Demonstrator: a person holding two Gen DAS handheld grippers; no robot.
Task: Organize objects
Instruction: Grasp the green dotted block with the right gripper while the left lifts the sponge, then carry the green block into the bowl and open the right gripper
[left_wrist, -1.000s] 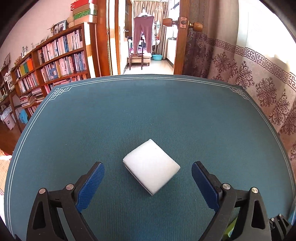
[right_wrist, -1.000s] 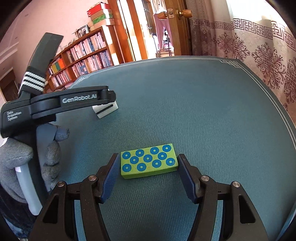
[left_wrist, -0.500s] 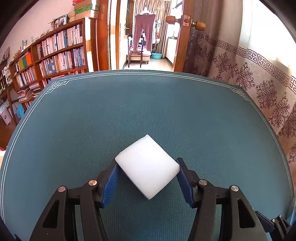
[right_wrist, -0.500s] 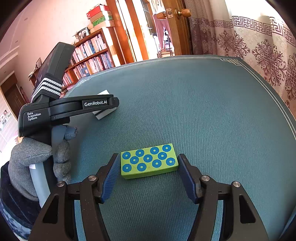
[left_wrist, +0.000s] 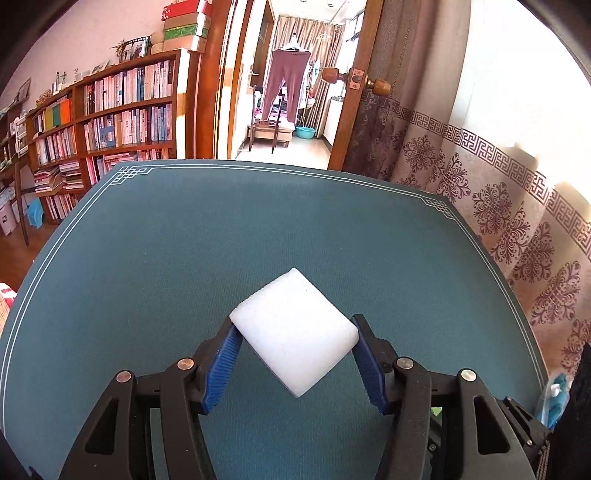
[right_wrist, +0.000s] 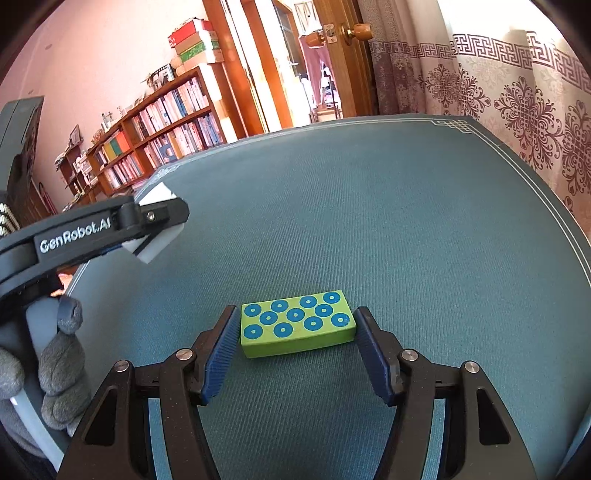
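- The left gripper, black plastic arms with two ribbed blue pads, has just been closing and is now clamped on the one white foam block, gripping it by two opposite corners so that it sits like a diamond between the pads.
- The white foam block is a soft-looking, matte cuboid with rounded edges; in the right wrist view it shows at the far left, lifted clear of the tabletop, with a dark slit along its side.
- The left gripper in that view carries white lettering on its black side, and one hand in a grey knitted glove wraps its handle.
- The right gripper has the same two ribbed blue pads; they stand on either side of the one green rectangular block, touching or nearly touching its short ends, and I cannot tell whether they press.
- The green rectangular block is hard-edged and smooth, lying flat on the tabletop close in front, its top printed with ten blue rings with pale centres.
- The tabletop is covered by a teal woven cloth with a fine ribbed texture and a thin white double-line border with fretwork corners.
- Beyond it on the left is a wooden bookshelf crowded with books; on the right hangs a pale curtain with dark floral medallions and a key-pattern band.
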